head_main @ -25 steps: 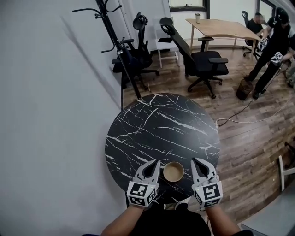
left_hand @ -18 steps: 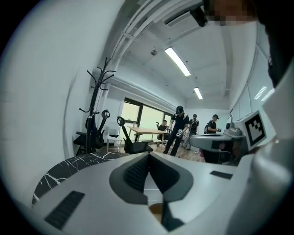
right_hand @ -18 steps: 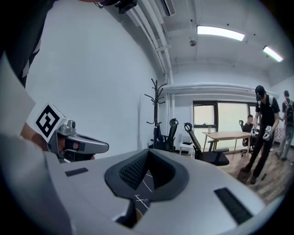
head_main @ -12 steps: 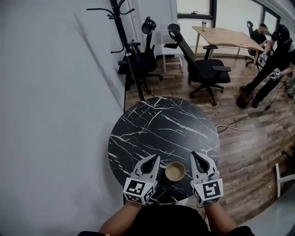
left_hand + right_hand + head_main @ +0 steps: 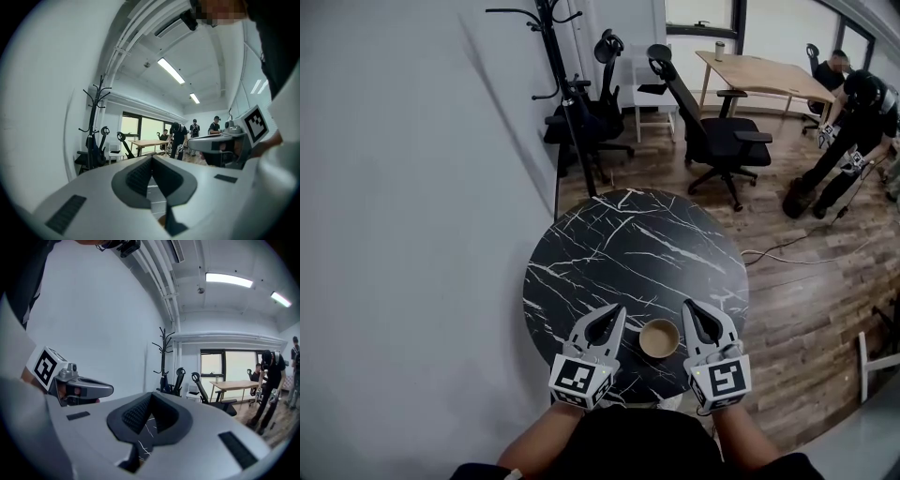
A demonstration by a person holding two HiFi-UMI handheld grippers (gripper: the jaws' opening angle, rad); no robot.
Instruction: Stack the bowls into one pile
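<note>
A tan bowl pile [image 5: 658, 337] sits on the round black marble table [image 5: 628, 253] near its front edge; I cannot tell how many bowls it holds. My left gripper [image 5: 615, 309] hangs just left of the pile, jaws shut and empty. My right gripper [image 5: 689, 306] hangs just right of it, also shut with nothing held. Both point away from me across the table, held above it. In the left gripper view the left gripper [image 5: 152, 158] shows closed tips, and the right gripper view shows the right gripper [image 5: 151, 396] closed too, with the room beyond.
A coat stand [image 5: 567, 103] and office chairs [image 5: 712, 136] stand beyond the table. A wooden desk [image 5: 764, 73] is at the back, with people [image 5: 853, 117] at the far right. A white wall runs along the left. A cable [image 5: 797, 251] lies on the wood floor.
Both grippers have lifted a little from the table and stay either side of the bowl pile. The head view has shifted slightly, so the table sits a bit to the right.
</note>
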